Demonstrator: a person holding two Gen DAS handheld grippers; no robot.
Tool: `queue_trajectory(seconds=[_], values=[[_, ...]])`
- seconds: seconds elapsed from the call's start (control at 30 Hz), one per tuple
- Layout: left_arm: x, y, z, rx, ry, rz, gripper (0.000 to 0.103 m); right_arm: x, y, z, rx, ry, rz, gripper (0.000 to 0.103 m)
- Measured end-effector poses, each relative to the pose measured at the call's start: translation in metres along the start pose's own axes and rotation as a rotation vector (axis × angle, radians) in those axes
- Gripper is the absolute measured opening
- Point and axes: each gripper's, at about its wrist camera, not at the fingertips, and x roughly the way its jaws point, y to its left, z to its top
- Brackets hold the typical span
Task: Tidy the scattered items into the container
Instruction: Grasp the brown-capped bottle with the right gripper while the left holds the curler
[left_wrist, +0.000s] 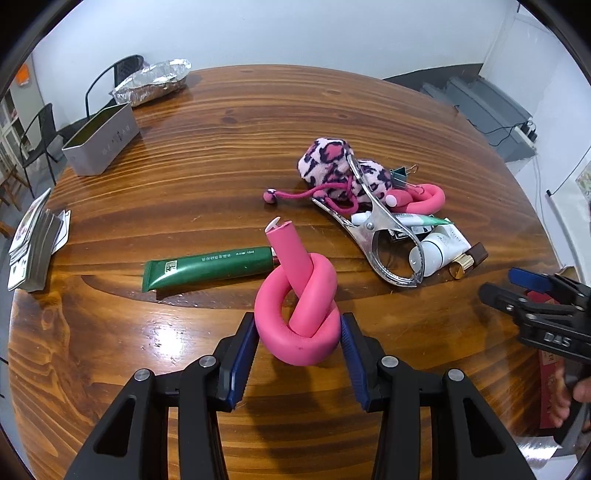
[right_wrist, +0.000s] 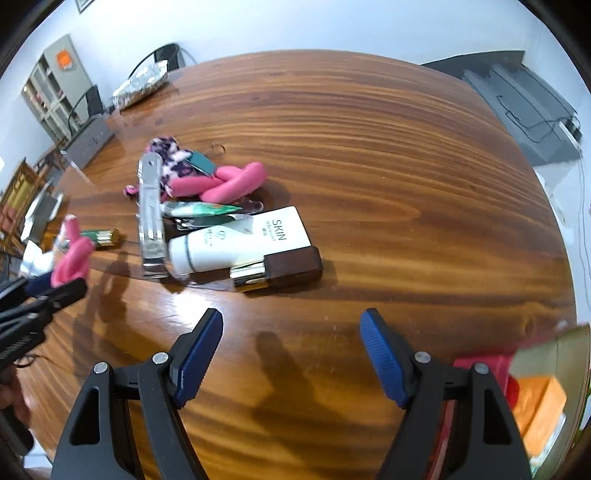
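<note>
Clamping a knotted pink foam roller between its blue pads, the left gripper holds the roller clear above the wooden table, one end of it sticking upward. Beyond it a green tube lies flat on the wood. Farther out, a cluster sits together: a pink leopard-print pouch, metal tongs, a second pink foam roller, a white tube and a green binder clip. The grey container stands at the table's far left edge, well apart from the cluster. The right gripper hangs over bare wood with its jaws wide and nothing between them; the white tube and a brown-capped bottle lie just ahead of it.
</note>
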Motion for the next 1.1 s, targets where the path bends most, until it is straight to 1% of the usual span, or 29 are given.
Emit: queue_trajectory(seconds=[0.2,0.43,0.73,0.77,0.8,0.83,0.97,1.1], values=[[0.003,0.000,0.000,-0.011,0.015,-0.010,0.046,0.012,-0.005,0.010,-0.010,0.012,0.037,0.080],[0.004,-0.003,-0.001,-0.010,0.022,-0.018,0.046,0.021,-0.002,0.017,-0.039,0.015,0.049,0.080],[0.000,-0.004,-0.002,-0.015,0.021,-0.020,0.046,0.024,-0.004,0.017,-0.060,0.005,0.032,0.080],[0.000,-0.005,-0.002,-0.015,0.021,-0.022,0.046,0.023,-0.004,0.016,-0.061,0.002,0.029,0.075],[-0.001,-0.005,-0.002,-0.015,0.021,-0.023,0.046,0.022,-0.004,0.016,-0.062,-0.002,0.024,0.065],[-0.001,-0.005,-0.003,-0.014,0.020,-0.025,0.046,0.021,-0.003,0.016,-0.063,-0.002,0.017,0.065],[-0.006,-0.008,-0.003,-0.007,0.014,-0.031,0.046,0.017,-0.007,0.010,-0.023,0.007,0.033,0.064],[-0.012,-0.012,-0.004,0.004,0.005,-0.036,0.046,0.003,-0.012,0.001,0.030,-0.002,0.064,0.064]])
